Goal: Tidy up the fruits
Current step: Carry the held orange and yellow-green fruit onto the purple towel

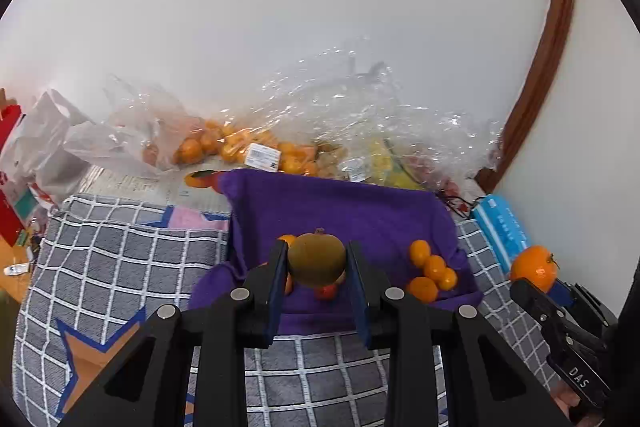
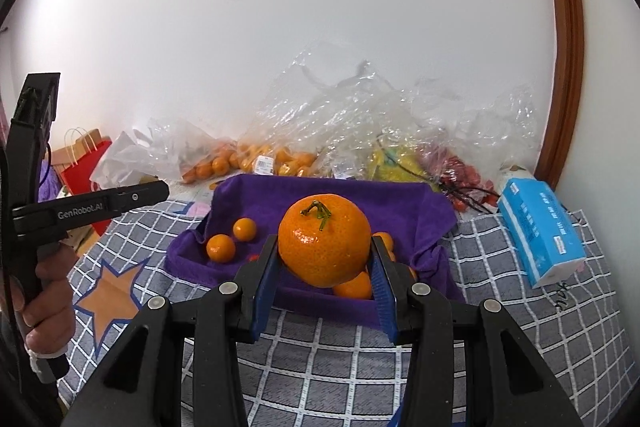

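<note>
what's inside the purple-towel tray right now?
On the purple towel: small oranges, more at its other side, and something red. The held kiwi and big orange hide the middle.

My left tool point(image 1: 317, 263) holds a brownish-green kiwi point(image 1: 317, 259) above the purple towel point(image 1: 360, 211). My right tool point(image 2: 325, 259) holds a big mandarin point(image 2: 324, 245), green stem up. Small kumquats point(image 1: 432, 269) lie on the towel.

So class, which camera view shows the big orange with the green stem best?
The right wrist view: the big orange fills the centre, stem up, clamped between the right gripper fingers. The left wrist view shows the orange only small and distorted at its right edge.
</note>
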`<state>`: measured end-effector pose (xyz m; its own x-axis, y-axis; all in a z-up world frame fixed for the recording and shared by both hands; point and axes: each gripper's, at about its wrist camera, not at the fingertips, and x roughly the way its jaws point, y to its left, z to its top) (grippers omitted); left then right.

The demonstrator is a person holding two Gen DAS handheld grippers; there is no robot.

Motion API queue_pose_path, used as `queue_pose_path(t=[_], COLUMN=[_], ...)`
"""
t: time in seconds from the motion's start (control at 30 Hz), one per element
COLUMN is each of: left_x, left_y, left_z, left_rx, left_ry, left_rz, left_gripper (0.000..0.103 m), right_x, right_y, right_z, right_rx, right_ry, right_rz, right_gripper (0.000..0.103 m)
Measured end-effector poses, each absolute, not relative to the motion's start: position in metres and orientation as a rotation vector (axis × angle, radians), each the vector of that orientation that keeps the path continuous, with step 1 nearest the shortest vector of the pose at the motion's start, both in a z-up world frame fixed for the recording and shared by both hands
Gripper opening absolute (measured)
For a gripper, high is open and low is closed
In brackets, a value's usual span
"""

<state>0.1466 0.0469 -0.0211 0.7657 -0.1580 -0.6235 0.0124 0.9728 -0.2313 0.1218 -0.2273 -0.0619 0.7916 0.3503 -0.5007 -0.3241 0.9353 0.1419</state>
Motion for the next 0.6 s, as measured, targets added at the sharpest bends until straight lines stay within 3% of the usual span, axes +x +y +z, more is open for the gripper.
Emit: queue_pose_path(t=[0.6], left_x=[0.168], left_y=[0.061], left_z=[-0.028], left_rx=[-0.258], left_ry=[0.71], left_rz=[-0.1], left_gripper=[0.027], right_x=[0.151], right_y=[-0.22], right_z=[-0.057], right_rx=[0.041], right_ry=[0.538], right_rz=[0.359], right_gripper=[0.043])
